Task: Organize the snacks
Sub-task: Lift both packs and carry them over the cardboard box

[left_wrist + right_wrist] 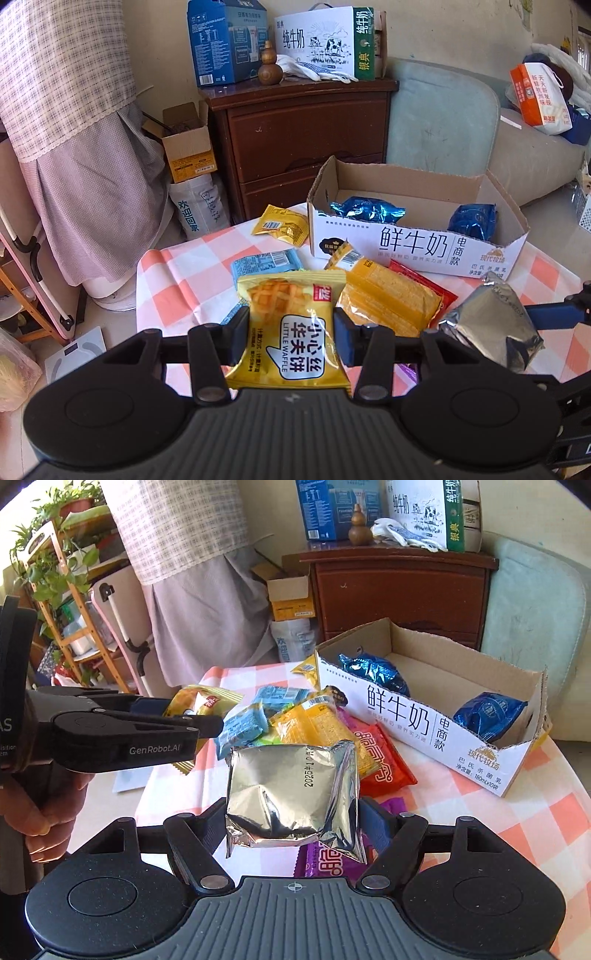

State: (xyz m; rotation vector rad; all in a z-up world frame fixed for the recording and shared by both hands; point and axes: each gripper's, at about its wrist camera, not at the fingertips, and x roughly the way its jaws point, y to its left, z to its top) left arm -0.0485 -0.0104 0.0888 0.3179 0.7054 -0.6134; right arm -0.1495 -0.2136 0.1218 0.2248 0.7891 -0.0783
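My left gripper (291,332) is shut on a yellow Little Waffle packet (291,332), held above the checked tablecloth (177,280). In the right wrist view the same left gripper (207,720) comes in from the left with that yellow packet (201,701). My right gripper (293,819) is shut on a silver foil packet (291,794), which also shows at the right of the left wrist view as the silver packet (491,325). The open cardboard milk box (417,247) (443,731) stands behind, with two blue packets (373,674) inside. Loose snacks (388,295) lie before it.
A dark wooden cabinet (306,136) with milk cartons (317,44) on top stands behind the table. A sofa cushion (439,118) is at the right, and a small open carton (188,147) on the floor at the left. A plant shelf (62,590) and a person's hand (40,812) are at the left.
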